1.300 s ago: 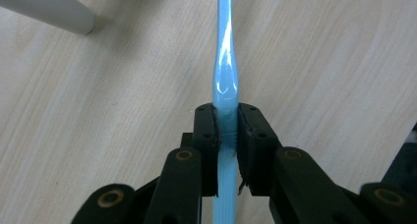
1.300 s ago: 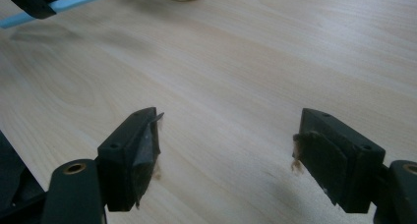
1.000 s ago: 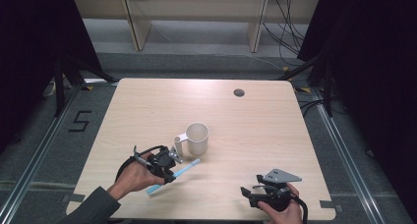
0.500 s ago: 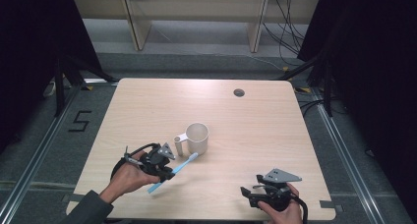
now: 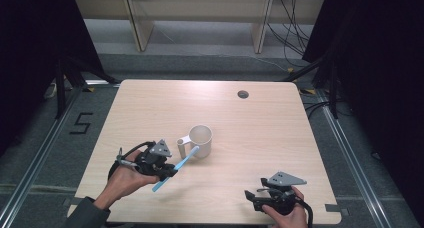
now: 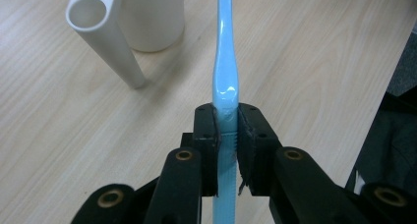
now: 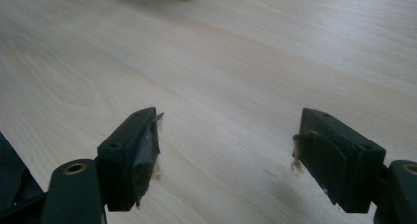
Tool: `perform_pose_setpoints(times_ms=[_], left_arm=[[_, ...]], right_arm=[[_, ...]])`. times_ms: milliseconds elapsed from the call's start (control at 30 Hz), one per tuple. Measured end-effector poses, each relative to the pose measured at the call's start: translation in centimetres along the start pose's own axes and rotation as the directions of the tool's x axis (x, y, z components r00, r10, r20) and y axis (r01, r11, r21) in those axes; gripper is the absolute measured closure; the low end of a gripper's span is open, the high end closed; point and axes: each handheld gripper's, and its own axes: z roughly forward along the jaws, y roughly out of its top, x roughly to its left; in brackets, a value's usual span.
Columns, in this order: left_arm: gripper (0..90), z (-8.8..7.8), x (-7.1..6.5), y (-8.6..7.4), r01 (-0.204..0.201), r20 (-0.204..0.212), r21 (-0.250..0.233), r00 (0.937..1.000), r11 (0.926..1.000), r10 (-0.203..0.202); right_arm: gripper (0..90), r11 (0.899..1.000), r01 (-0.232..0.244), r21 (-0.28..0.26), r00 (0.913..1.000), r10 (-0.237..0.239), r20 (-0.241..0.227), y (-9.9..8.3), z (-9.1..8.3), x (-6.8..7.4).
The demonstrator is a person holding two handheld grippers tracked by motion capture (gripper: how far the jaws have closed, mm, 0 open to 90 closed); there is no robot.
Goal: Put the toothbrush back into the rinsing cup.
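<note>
We saw a pale wooden table (image 5: 280, 138) with rounded corners, and a small dark round grommet hole (image 5: 243, 94) sat toward one o'clock from its middle, near the far edge. Wooden shelving (image 5: 200, 18) stood beyond at twelve o'clock, with black cables (image 5: 295, 33) hanging at one o'clock. A "5" floor marking (image 5: 81, 123) lay at nine o'clock.

A square light-wood table top (image 5: 280, 138) with rounded corners fills the middle of the room, a small dark round grommet hole (image 5: 243, 94) near its far edge. It stands on a grey carpeted floor (image 5: 65, 153) bearing a black painted numeral five (image 5: 81, 123). Beyond it stands a pale beige shelf unit (image 5: 200, 23), black cables (image 5: 295, 33) trailing beside it. Black curtains (image 5: 380, 63) hang at both sides.
</note>
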Motion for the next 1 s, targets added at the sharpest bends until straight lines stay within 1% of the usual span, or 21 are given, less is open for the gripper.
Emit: perform_pose_setpoints(times_ms=[167,200,233,267,367,400,433,467,500,567,633,667,700,733,767,800,833,867,933,967,1000], left_arm=[[78.6,-0.5,-0.1,0.2,0.017,-0.003,-0.065,0.9998,0.9978,-0.017],[78.6,-0.6,-0.1,0.2,0.014,-0.010,-0.075,0.9999,0.9971,-0.014],[78.5,-0.7,-0.1,0.2,0.012,-0.006,-0.088,0.9999,0.9961,-0.013],[78.6,-0.7,-0.1,0.2,0.012,-0.006,-0.088,0.9999,0.9961,-0.013],[78.6,-0.9,-0.1,0.3,0.022,-0.015,-0.127,0.9996,0.9916,-0.024],[78.6,-1.1,0.0,0.3,0.017,-0.019,-0.135,0.9996,0.9907,-0.020],[78.6,-1.2,0.0,0.3,0.026,-0.021,-0.148,0.9993,0.9886,-0.029],[78.5,-1.4,0.1,0.3,0.025,-0.026,-0.159,0.9992,0.9870,-0.030],[78.5,-1.5,0.2,0.3,0.034,-0.029,-0.176,0.9988,0.9839,-0.040],[78.5,-1.8,0.4,0.4,0.035,-0.039,-0.201,0.9983,0.9789,-0.043],[78.6,-2.0,0.6,0.4,0.044,-0.054,-0.229,0.9969,0.9723,-0.058],[78.6,-2.1,0.7,0.4,0.051,-0.058,-0.242,0.9961,0.9688,-0.067],[78.6,-2.1,0.8,0.4,0.053,-0.065,-0.250,0.9954,0.9669,-0.071],[78.6,-2.1,0.9,0.4,0.051,-0.070,-0.251,0.9950,0.9667,-0.071],[78.5,-2.1,0.9,0.4,0.053,-0.081,-0.265,0.9937,0.9628,-0.077],[78.6,-2.1,1.0,0.5,0.061,-0.082,-0.283,0.9928,0.9572,-0.088],[78.6,-2.1,1.0,0.5,0.061,-0.082,-0.283,0.9928,0.9572,-0.088],[78.6,-2.1,1.1,0.5,0.059,-0.094,-0.294,0.9914,0.9541,-0.091],[78.5,-2.2,1.3,0.6,0.067,-0.100,-0.329,0.9894,0.9421,-0.105],[78.5,-2.2,1.3,0.6,0.067,-0.100,-0.329,0.9894,0.9421,-0.105],[78.5,-2.1,1.4,0.6,0.085,-0.095,-0.348,0.9875,0.9335,-0.126]], right_arm=[[25.0,1.000,-0.025,0.005,0.9996,0.025,-0.009,0.0,0.0,0.1],[25.0,1.000,-0.006,-0.002,1.0000,0.006,-0.003,0.0,0.0,0.0],[25.0,1.000,-0.003,0.004,1.0000,0.003,0.002,0.0,0.0,0.0],[25.0,1.000,-0.026,0.001,0.9996,0.026,-0.009,-0.1,0.0,0.1],[25.0,1.000,-0.004,0.005,1.0000,0.004,0.003,0.0,-0.1,0.0],[25.0,0.999,-0.033,-0.001,0.9994,0.033,-0.007,0.0,0.0,0.2],[25.0,0.999,-0.043,0.008,0.9990,0.043,-0.013,0.0,0.0,0.2],[25.0,0.999,-0.031,0.018,0.9995,0.031,-0.004,0.0,-0.1,0.2],[25.0,1.000,-0.020,0.006,0.9997,0.021,-0.016,0.0,0.1,0.0],[25.0,1.000,-0.015,-0.004,0.9999,0.015,-0.004,0.0,0.0,0.0],[25.0,0.999,-0.032,0.008,0.9994,0.033,-0.014,0.0,0.0,0.1],[25.0,0.999,-0.052,-0.001,0.9986,0.052,-0.012,-0.1,0.1,0.3],[25.0,0.999,-0.039,0.014,0.9992,0.039,-0.011,0.0,0.0,0.2],[25.0,1.000,-0.004,0.003,1.0000,0.004,0.004,0.0,0.0,0.0],[25.0,1.000,-0.003,0.003,1.0000,0.003,0.004,0.0,0.0,0.0],[25.0,1.000,-0.008,-0.001,0.9999,0.008,-0.013,0.0,0.1,0.0],[25.0,1.000,-0.008,-0.001,0.9999,0.008,-0.013,0.0,0.1,0.0],[25.0,1.000,-0.018,-0.003,0.9998,0.018,-0.008,0.0,0.0,0.0],[25.0,1.000,-0.015,-0.003,0.9999,0.015,-0.005,0.0,0.0,0.0],[25.0,1.000,-0.015,-0.003,0.9999,0.015,-0.005,0.0,0.0,0.0],[25.0,1.000,-0.024,0.007,0.9997,0.024,-0.012,0.0,0.0,0.0]])
